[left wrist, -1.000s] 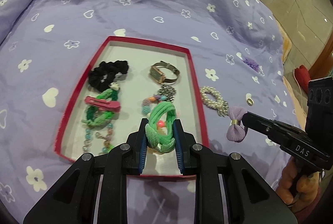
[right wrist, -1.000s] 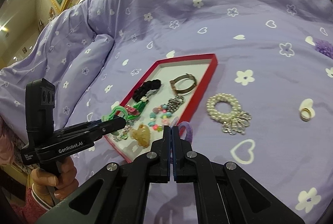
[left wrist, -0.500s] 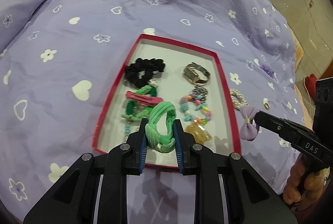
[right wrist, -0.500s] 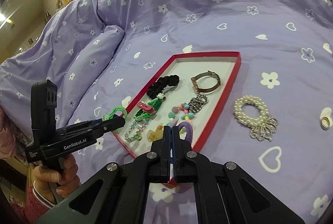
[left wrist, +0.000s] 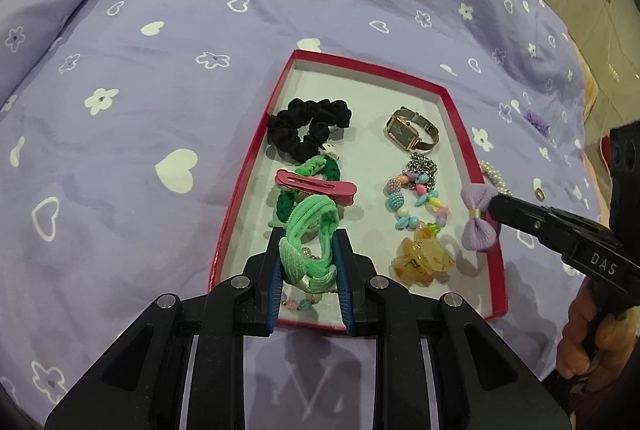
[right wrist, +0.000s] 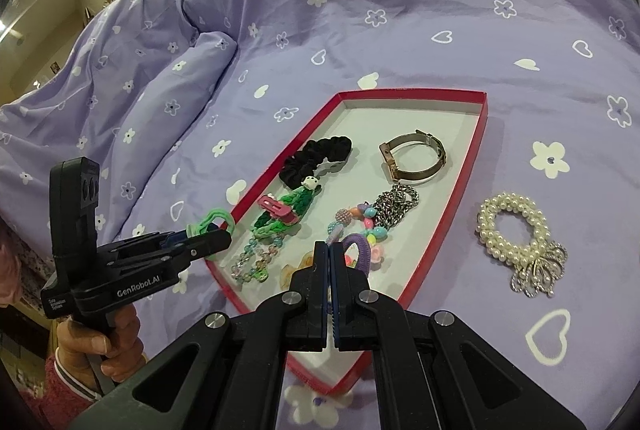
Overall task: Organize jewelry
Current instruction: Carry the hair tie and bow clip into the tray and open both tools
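tray [left wrist: 460, 118] on bedspread [left wrist: 160, 70] | watch [left wrist: 410, 130] inside | pearl bracelet [right wrist: 516, 234] outside, right

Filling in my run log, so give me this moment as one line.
left tongs: shut on green hair tie | right tongs: shut on purple bow tie | both over red tray

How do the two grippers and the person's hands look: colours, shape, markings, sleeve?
Both are matte black plastic, with silver screw heads and blue pads inside the fingers. The left gripper reads "GenRobot.AI" in white, the right gripper reads "DAS". Each has a pistol handle. The left hand is bare and shows a pink knit sleeve.
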